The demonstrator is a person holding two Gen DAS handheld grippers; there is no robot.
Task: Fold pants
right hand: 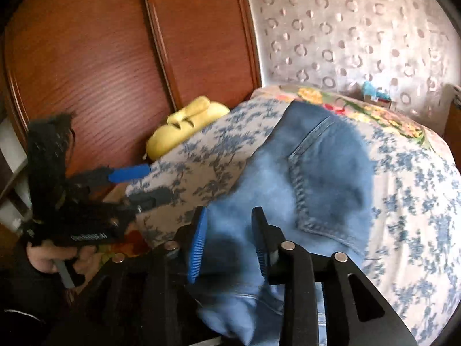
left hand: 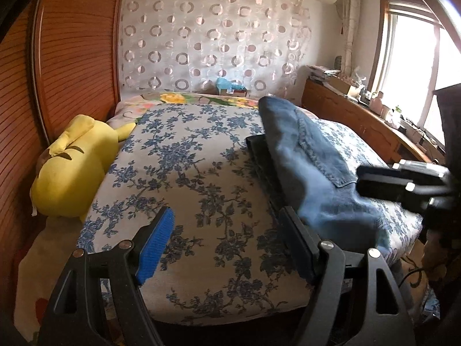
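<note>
Folded blue jeans (left hand: 311,173) lie on the blue-flowered bed cover (left hand: 187,158), back pocket up. In the left wrist view my left gripper (left hand: 227,213) stands wide open over bare cover, nothing between its fingers, and the jeans pass just right of its right finger. My right gripper (left hand: 363,180) comes in from the right edge at the jeans' near end. In the right wrist view the jeans (right hand: 325,167) run away from my right gripper (right hand: 230,213). Its jaws stand partly apart with denim lying between the pads, not pinched. My left gripper (right hand: 149,183), held by a hand (right hand: 49,259), is open at left.
A yellow plush toy (left hand: 75,167) lies between the bed and a wooden wardrobe (left hand: 75,43) on the left. A circle-patterned curtain (left hand: 213,34) hangs behind the bed. A cluttered wooden counter (left hand: 360,121) runs under the window on the right.
</note>
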